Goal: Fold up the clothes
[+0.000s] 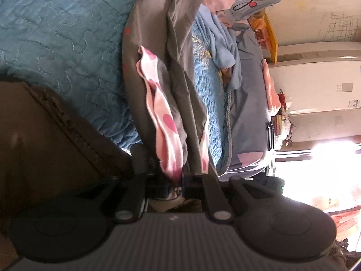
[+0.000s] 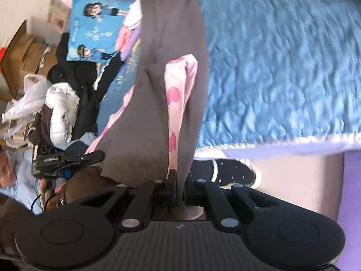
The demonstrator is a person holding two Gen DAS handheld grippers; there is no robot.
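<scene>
A grey garment with a pink, heart-patterned lining hangs stretched over the blue quilted bed. My left gripper is shut on its edge, pinching the grey and pink cloth. In the right wrist view the same grey garment with its pink lining runs up from my right gripper, which is shut on another edge of it. The left gripper also shows in the right wrist view, held at the left beside the garment.
A pile of clothes, light blue and grey-blue, lies on the bed. A cartoon pillow, black and white clothes, a plastic bag and cardboard boxes sit at the left. A dark shoe is below the bed edge.
</scene>
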